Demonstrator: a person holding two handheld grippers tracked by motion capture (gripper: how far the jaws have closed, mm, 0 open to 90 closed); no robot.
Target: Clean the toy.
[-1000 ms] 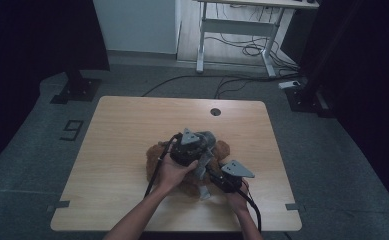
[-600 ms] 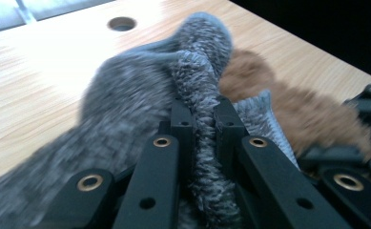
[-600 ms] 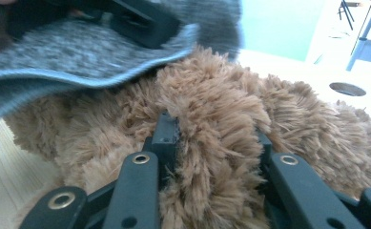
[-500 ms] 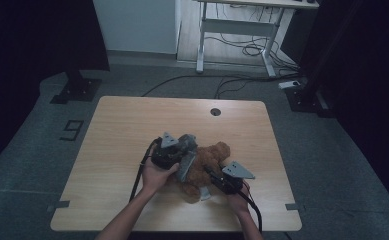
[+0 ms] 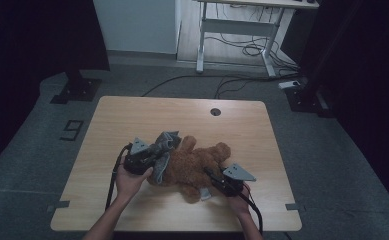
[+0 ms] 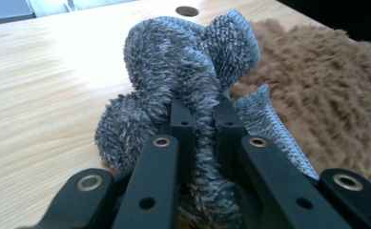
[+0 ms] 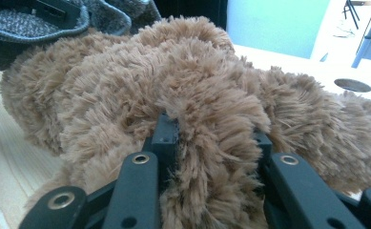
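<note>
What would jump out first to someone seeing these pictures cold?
A brown teddy bear lies on the near half of the wooden table. The left hand-held gripper is clamped on a fuzzy grey cloth at the bear's left side, while the right hand-held gripper pinches the bear's fur at the near right.

Brown furry teddy bear (image 5: 197,165), grey fuzzy cloth (image 6: 188,62), black fingers (image 6: 180,124), light wood-grain bench (image 5: 132,115).
</note>
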